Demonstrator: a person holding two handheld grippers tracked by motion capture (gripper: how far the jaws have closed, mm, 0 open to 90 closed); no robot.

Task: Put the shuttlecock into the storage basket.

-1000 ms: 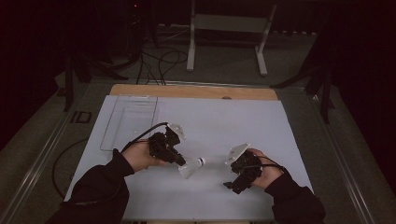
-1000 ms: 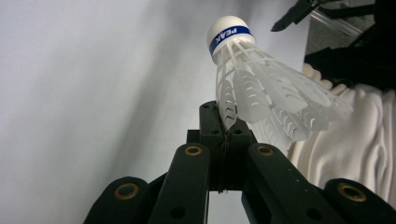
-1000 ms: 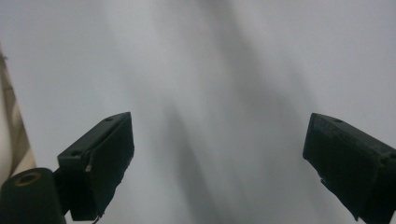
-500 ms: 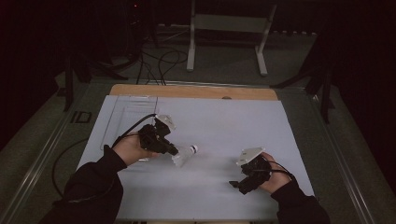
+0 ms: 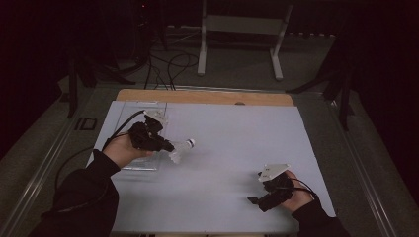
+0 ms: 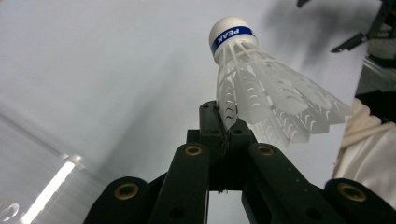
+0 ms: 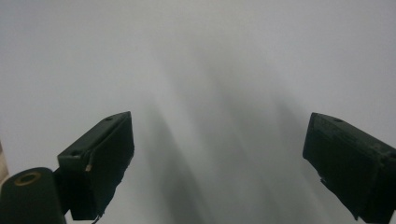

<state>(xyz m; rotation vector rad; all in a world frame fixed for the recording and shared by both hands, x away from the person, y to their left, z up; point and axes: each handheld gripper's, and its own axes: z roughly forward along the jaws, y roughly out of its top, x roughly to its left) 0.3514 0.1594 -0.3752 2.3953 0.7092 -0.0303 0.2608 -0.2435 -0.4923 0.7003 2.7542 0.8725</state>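
Your left gripper (image 5: 170, 148) has moved toward 10 o'clock, over the clear tray (image 5: 129, 111), jaws clamped on the shuttlecock (image 6: 261, 88) skirt. Your right gripper (image 5: 257, 201) has retreated toward 5 o'clock, jaws wide apart.

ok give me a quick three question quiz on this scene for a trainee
1. True or false: the left gripper is shut on the skirt of the shuttlecock.
2. How do the right gripper's jaws stand? A wide apart with nothing between them; B closed on a shuttlecock; C closed on a cable.
3. Fill in: in the high view the clear plastic tray lies at the white sheet's ____ side.

Key: 1 true; 2 A; 3 left.
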